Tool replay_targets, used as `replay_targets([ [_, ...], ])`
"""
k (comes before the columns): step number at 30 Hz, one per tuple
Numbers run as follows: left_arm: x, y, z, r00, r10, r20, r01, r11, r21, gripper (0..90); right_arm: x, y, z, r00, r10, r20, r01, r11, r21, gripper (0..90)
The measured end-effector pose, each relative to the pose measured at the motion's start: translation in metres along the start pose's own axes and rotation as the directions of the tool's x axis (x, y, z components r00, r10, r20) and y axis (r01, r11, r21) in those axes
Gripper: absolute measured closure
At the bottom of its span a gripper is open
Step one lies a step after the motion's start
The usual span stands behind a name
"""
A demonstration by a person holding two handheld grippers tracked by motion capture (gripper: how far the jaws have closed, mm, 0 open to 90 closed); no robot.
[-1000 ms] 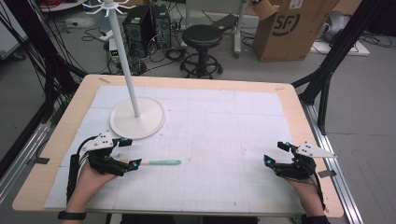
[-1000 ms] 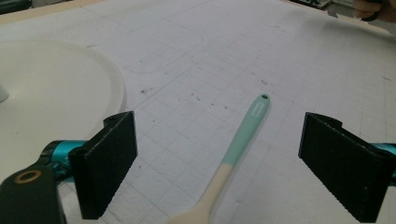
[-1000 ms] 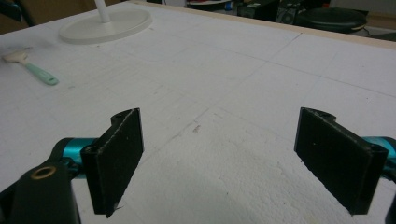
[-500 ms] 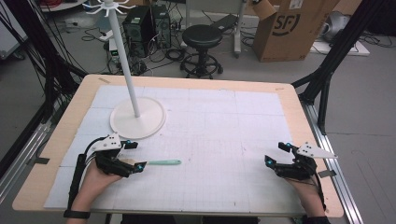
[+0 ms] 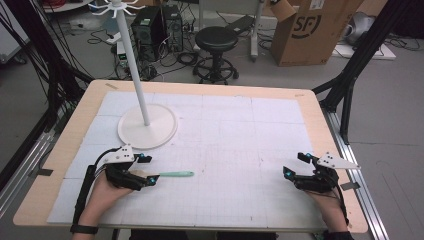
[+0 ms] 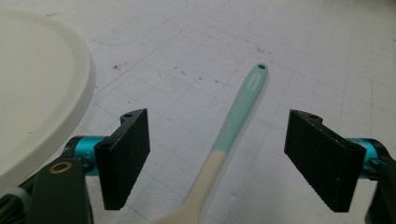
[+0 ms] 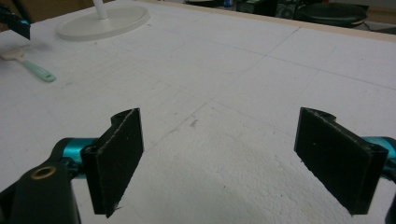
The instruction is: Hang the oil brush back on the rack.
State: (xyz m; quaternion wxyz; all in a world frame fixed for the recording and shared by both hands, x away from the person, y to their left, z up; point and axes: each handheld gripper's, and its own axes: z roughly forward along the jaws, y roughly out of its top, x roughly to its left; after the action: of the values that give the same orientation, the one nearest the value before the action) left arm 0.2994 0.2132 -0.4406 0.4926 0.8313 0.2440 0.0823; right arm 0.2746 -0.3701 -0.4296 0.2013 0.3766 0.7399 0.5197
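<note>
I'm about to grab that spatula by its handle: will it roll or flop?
The spatula lies flat on the mat, its handle slim and flattish, so it probably won't roll. It looks light and stiff. The cream end may bend. The left claw straddles it, pads apart.

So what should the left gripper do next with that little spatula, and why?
Probably keep closing. The left gripper straddles the spatula, its jaws have just been closing, yet gaps remain on both sides, so nothing grips it. The spatula lies flat on the table.
</note>
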Motion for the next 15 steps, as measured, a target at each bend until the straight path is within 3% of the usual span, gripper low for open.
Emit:
replay_targets([
  [15,-0.003,-0.003,0.011,0.9993,0.035,-0.013,-0.034,0.9948,0.096,46.0,-0.002,0.000,-0.001,1.0000,0.006,0.002,-0.006,1.000,-0.002,14.9],
])
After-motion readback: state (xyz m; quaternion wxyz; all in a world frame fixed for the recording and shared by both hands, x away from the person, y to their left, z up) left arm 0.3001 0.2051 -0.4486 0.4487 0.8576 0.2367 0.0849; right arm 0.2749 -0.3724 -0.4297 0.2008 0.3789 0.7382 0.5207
